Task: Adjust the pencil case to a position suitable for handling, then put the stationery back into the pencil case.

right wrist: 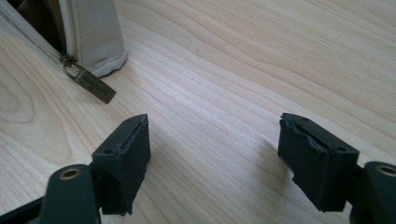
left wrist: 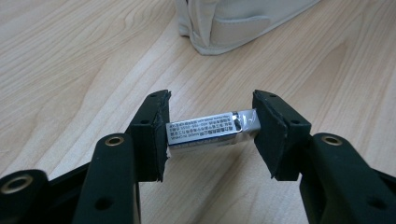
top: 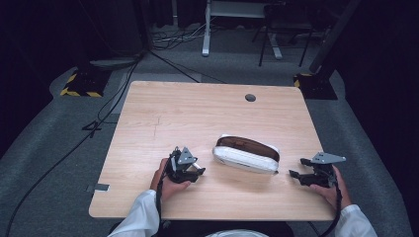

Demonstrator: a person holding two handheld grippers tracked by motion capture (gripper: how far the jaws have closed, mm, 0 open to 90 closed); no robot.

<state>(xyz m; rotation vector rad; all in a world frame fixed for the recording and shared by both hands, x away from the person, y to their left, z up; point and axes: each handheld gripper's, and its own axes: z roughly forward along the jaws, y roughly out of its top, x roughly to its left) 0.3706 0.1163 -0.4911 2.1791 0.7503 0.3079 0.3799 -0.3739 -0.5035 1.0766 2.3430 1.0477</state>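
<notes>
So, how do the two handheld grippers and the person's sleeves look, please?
Both the left gripper and the right gripper are black, each with two blocky jaws faced with worn black pads and brass-coloured rivets. A grey three-cornered plate sits on top of each. A black cable trails along the right wrist. The person wears white sleeves.

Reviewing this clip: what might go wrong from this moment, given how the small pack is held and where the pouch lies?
The left gripper clamps the small pack only by its ends, so it may pivot or slip. The pouch lies unheld with its opening narrow; the right gripper is open and apart from it, so the pouch could slide on insertion.
</notes>
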